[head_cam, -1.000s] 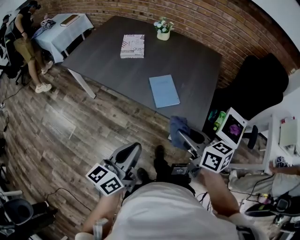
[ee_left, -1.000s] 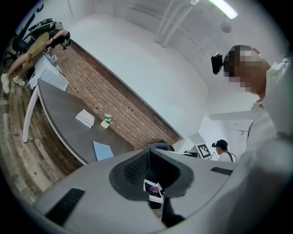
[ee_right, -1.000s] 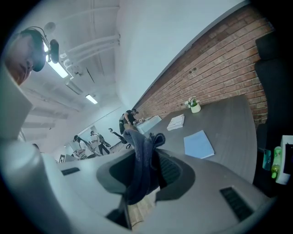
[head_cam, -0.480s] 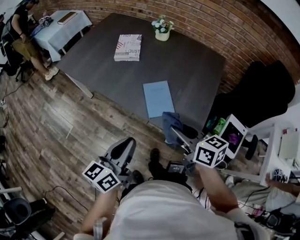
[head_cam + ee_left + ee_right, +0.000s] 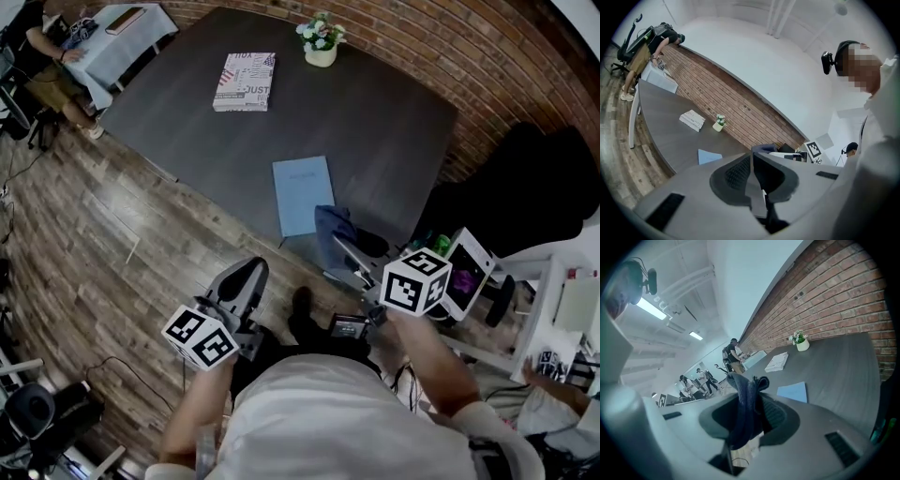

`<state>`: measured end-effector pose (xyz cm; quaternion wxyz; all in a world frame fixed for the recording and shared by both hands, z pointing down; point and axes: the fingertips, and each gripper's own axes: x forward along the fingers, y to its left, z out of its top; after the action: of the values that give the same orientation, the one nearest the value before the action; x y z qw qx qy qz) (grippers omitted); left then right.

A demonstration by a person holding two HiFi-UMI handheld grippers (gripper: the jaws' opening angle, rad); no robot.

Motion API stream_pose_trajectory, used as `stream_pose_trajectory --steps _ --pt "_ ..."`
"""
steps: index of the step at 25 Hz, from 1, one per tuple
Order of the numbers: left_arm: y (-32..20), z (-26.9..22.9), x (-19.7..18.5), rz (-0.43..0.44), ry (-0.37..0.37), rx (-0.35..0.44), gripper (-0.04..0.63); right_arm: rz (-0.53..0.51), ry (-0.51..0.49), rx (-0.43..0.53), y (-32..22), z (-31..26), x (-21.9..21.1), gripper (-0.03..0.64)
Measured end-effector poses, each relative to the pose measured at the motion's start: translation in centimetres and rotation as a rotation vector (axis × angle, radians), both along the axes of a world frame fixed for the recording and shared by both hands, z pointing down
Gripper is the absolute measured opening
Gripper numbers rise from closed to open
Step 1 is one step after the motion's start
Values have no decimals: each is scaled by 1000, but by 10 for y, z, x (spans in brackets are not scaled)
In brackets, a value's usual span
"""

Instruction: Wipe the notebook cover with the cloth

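Head view: the light blue notebook point(image 5: 303, 194) lies flat on the dark table point(image 5: 394, 112), close to the table's near edge. Just to its right, at that edge, the dark blue cloth point(image 5: 333, 228) hangs bunched from the right gripper point(image 5: 349, 258). It is beside the notebook's near right corner, though contact can't be told. The left gripper point(image 5: 239, 286) hangs low over the wood floor, well apart from the table. Far left on the table sits a patterned book point(image 5: 244, 82), and a small flower pot point(image 5: 320, 42) stands at the far edge.

Left gripper view: the jaws are pressed together with nothing between them. Beyond them the notebook point(image 5: 709, 156) shows on the tabletop, with the book point(image 5: 692, 120) and pot point(image 5: 719, 123) farther off.

Right gripper view: the jaws are clamped on the cloth point(image 5: 743, 413), whose folds stick up past the tips. The notebook point(image 5: 793, 392) lies just beyond, to the right.
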<state>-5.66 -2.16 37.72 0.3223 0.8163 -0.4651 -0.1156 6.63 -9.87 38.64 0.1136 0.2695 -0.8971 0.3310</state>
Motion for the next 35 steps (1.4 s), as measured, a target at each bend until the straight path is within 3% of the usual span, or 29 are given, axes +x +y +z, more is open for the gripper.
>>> stream_pose_trajectory --steps 5,16,35 --pt "-14 17 -4 3 -9 -41 17 -14 31 -40 -15 21 -8 117" --pt "-48 52 -3 100 -32 -96 17 -5 115 -80 -54 60 -39 118" --pt "-106 139 -9 137 -107 -250 17 -14 295 -160 -126 146 -85 118"
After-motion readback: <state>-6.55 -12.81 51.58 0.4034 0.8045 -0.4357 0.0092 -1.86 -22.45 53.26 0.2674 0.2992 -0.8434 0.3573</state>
